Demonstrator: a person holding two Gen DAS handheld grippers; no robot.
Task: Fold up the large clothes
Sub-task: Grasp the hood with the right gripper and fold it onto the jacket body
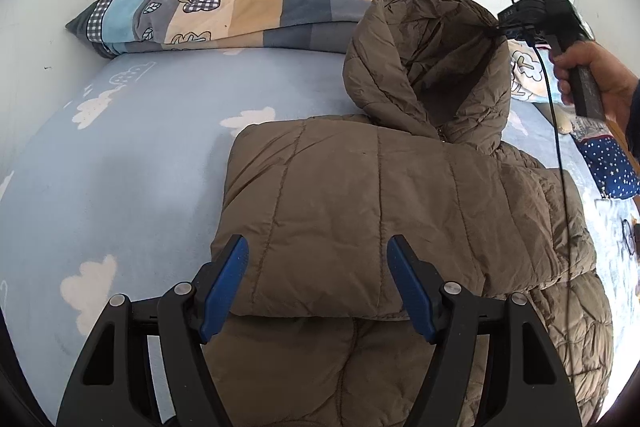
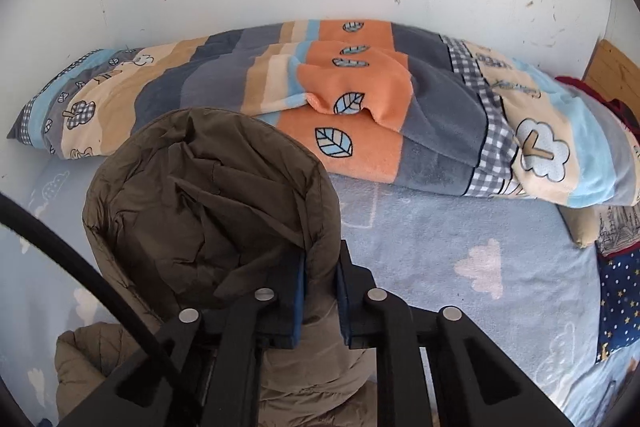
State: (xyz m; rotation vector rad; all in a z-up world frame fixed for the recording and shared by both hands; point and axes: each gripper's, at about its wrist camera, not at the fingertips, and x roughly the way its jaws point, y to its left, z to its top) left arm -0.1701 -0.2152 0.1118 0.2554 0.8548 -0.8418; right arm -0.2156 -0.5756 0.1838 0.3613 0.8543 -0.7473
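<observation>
An olive-brown quilted puffer jacket (image 1: pixel 360 195) lies partly folded on the bed, its sleeve folded over the body. My left gripper (image 1: pixel 318 247) is open and empty, its blue pads just above the jacket's near fold. My right gripper (image 2: pixel 322 263) is shut on the rim of the jacket's hood (image 2: pixel 208 195) and holds the hood lifted upright. In the left wrist view the right gripper (image 1: pixel 498 27) pinches the hood (image 1: pixel 424 59) at its right edge, held by a hand (image 1: pixel 592 75).
The bed has a light blue sheet with white clouds (image 1: pixel 132 155). A rolled patterned blanket (image 2: pixel 360 107) lies along the white wall. A navy starred cloth (image 2: pixel 620 303) and a pillow lie at the right. A black cable (image 1: pixel 558 131) hangs over the jacket.
</observation>
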